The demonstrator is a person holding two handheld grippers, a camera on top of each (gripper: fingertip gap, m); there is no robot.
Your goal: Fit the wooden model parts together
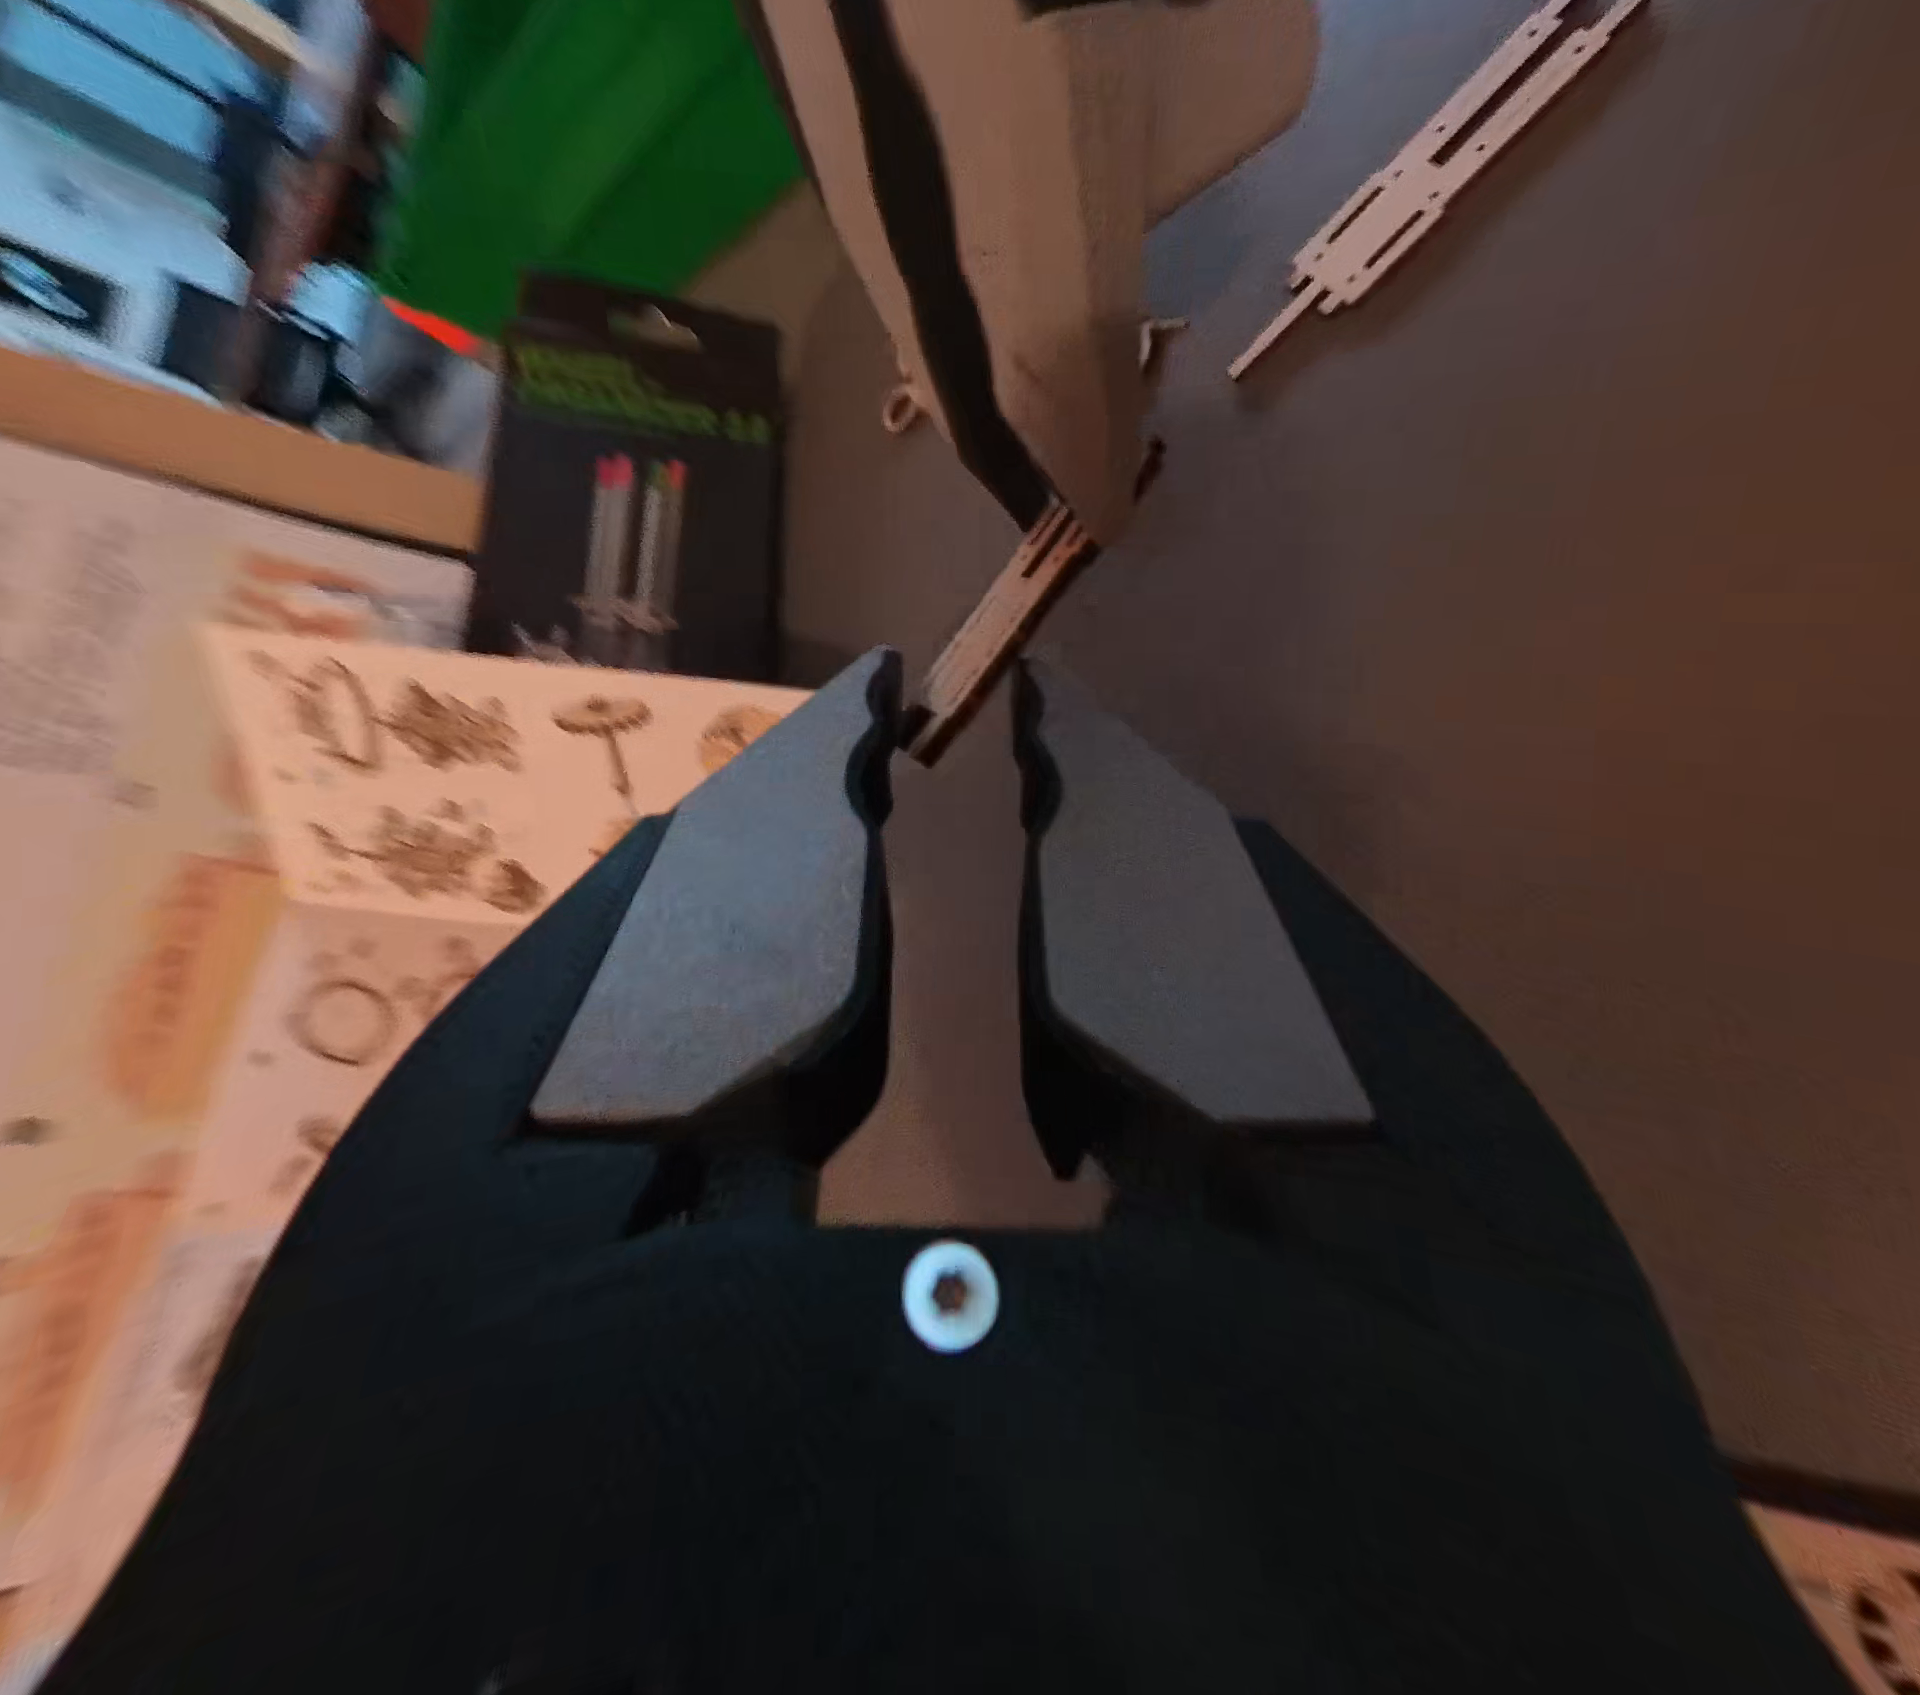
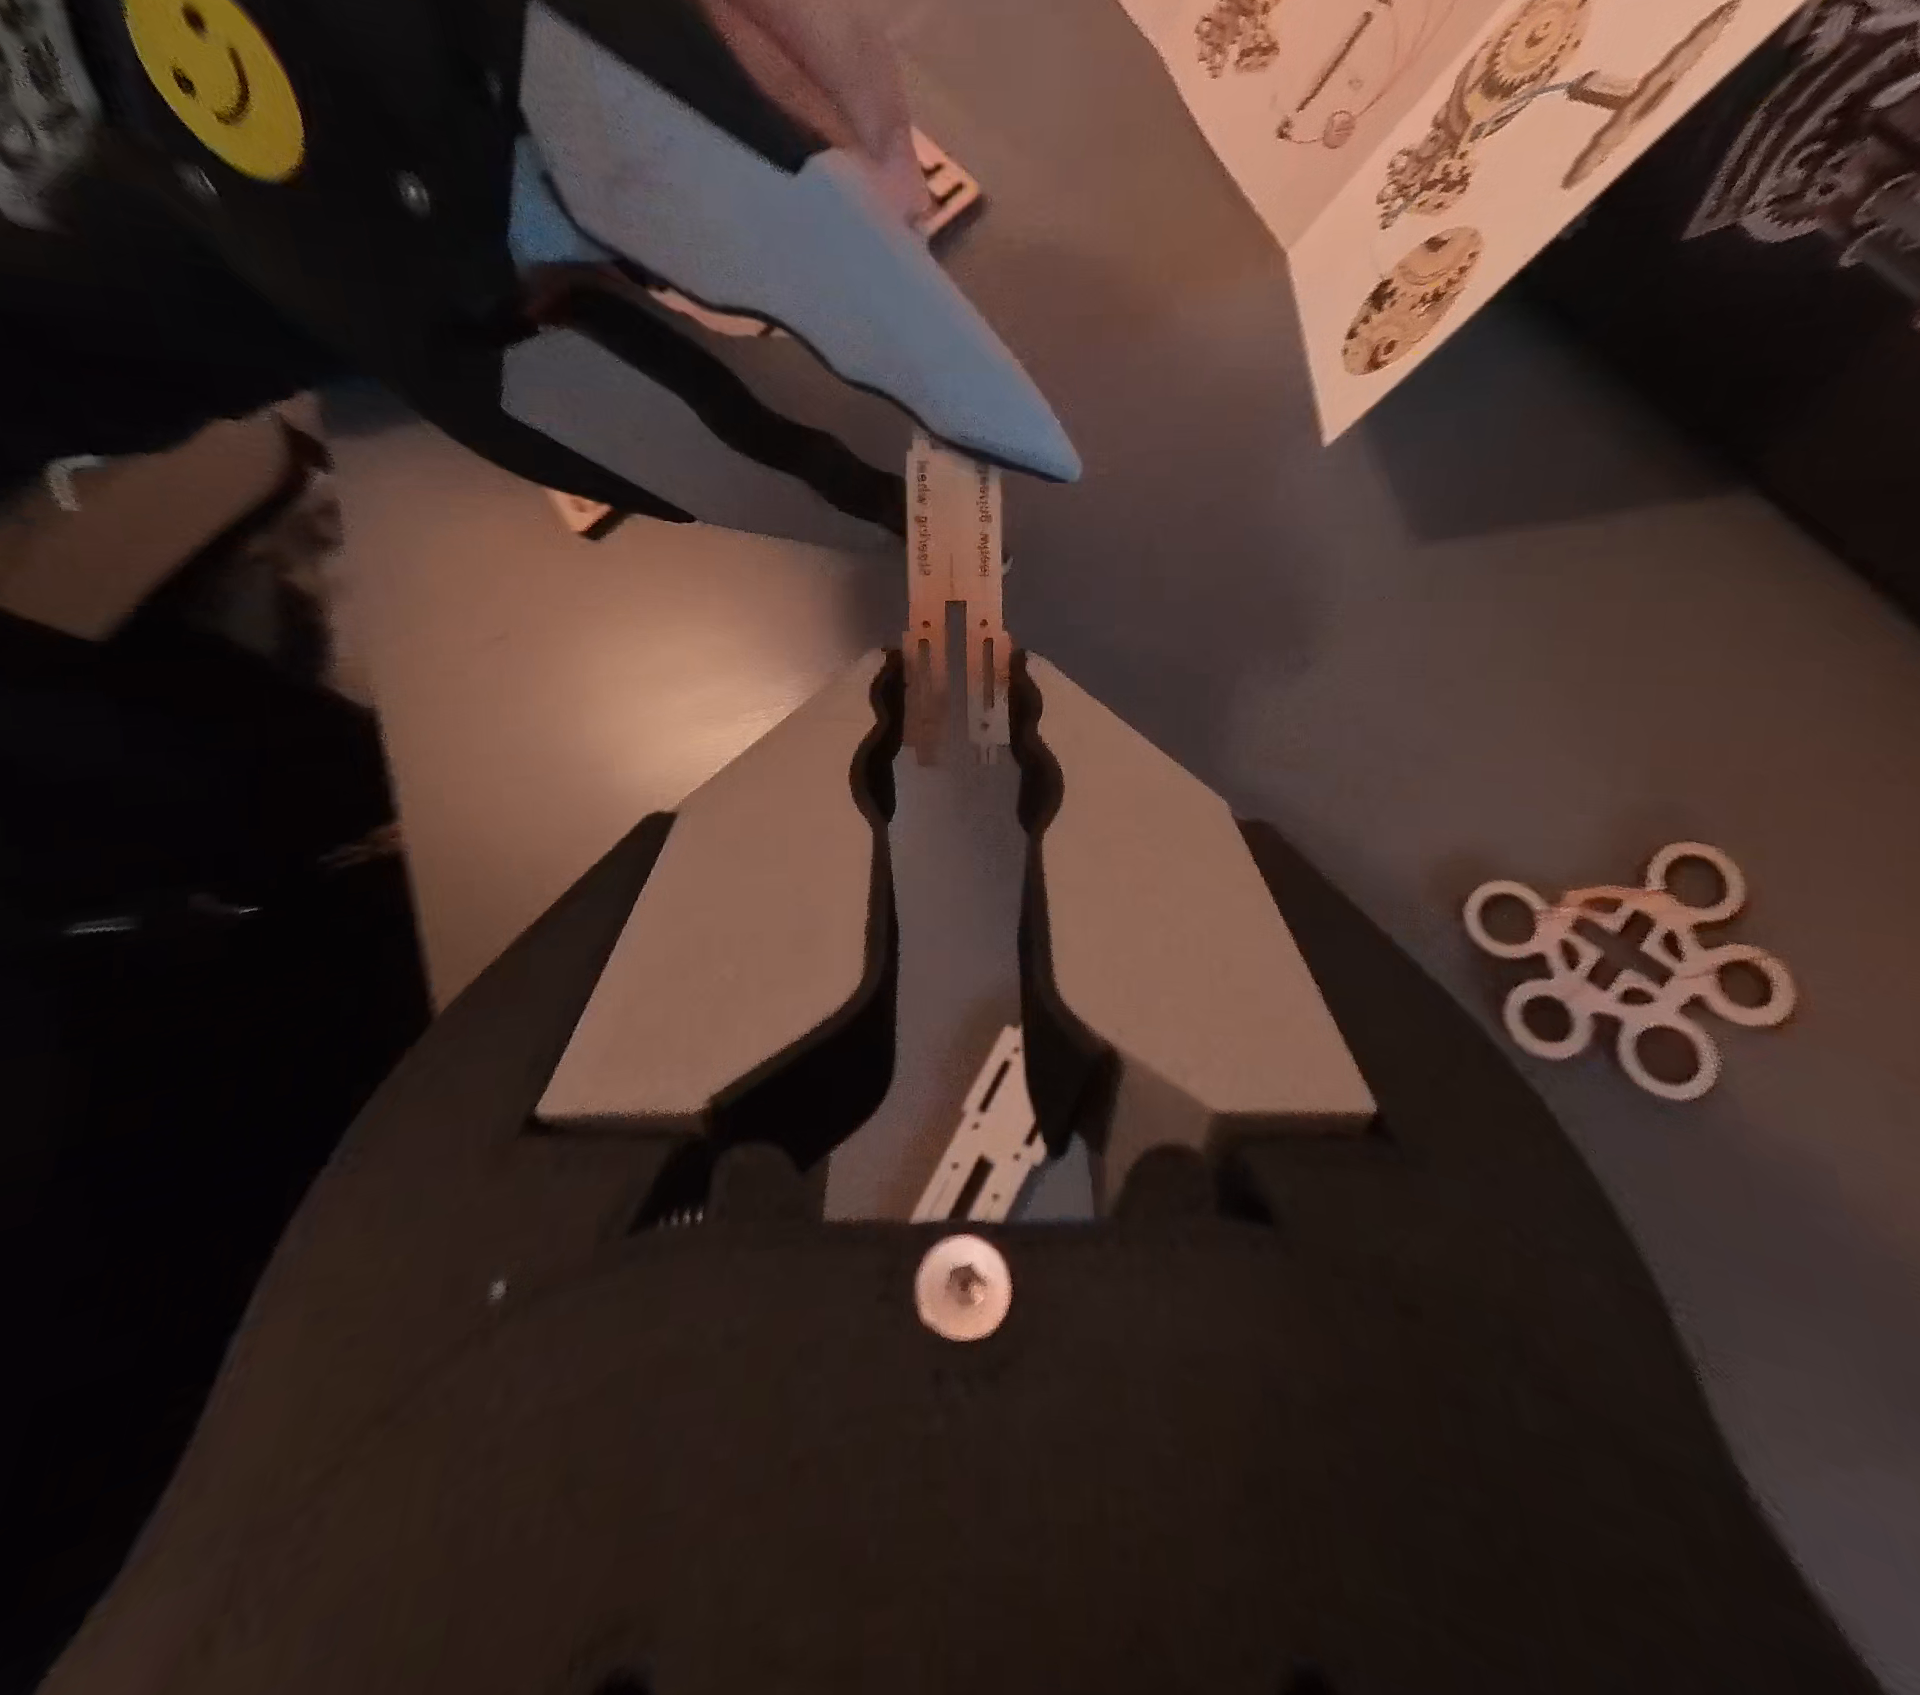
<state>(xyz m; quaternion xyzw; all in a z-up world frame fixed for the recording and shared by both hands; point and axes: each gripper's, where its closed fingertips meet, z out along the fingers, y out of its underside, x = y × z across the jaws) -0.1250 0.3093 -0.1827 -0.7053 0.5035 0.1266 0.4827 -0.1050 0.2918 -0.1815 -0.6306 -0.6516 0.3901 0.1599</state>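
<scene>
A thin slotted wooden strip [image 2: 958, 606] hangs above the grey table [image 2: 1299, 658], held at both ends. My right gripper [image 2: 954, 695] is shut on its near end, with the fingers pressing on its two long edges. My left gripper [image 2: 1023, 450], with a yellow smiley sticker on its body, pinches the far end. In the left wrist view the same strip [image 1: 997, 637] runs from my left gripper [image 1: 956, 695] up to my right gripper [image 1: 1081, 518]. The strip lies slantwise between the left fingertips.
A second slotted strip [image 1: 1444, 180] lies flat on the table and also shows under my right gripper [image 2: 987, 1136]. A looped wooden part [image 2: 1631, 970] lies to the right. A folded instruction sheet [image 2: 1455, 35] and a black box [image 1: 634, 482] stand at the table's edge.
</scene>
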